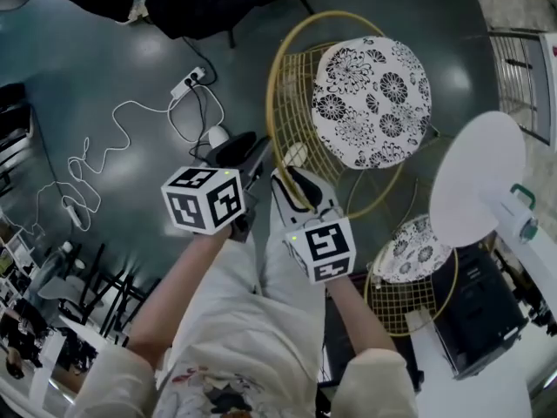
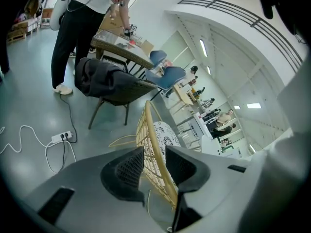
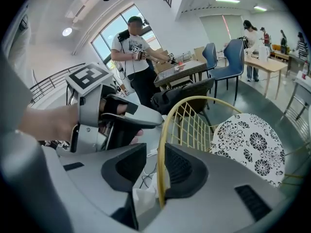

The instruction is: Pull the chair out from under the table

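The chair (image 1: 300,85) stands at 12 to 1 o'clock in the head view, and both claws meet the near arc of its back hoop at about 7 o'clock of the chair. The left claw (image 2: 154,152) is set narrow around that hoop: the yellow tube runs up between the jaws and lies against the right pad. Thin back wires cross the slit that remains on the other side, so the jaws surround the tube without clamping it. The right claw (image 3: 155,152) is equally narrow. There the tube rises between the jaws against the right pad, with a sliver of open gap toward the left pad. Seen from above, the two claws sit close together, left at 9 o'clock of right. The chair is a round basket of thin yellow metal, a smooth tube hoop on top and a grid of fine wires below. Its seat carries a round, flat cushion (image 1: 372,103), white with a black flower print. The round white surface (image 1: 479,181) is smooth and matt and lies at 3 o'clock; the cushion's edge comes just beside it and is not beneath it. A second chair (image 1: 409,277) of the same wire and print sits at 4 to 5 o'clock, partly under the surface. The floor (image 1: 104,59) is dark, glossy grey-green, with a white cable (image 1: 130,120) looping at 9 to 10 o'clock.
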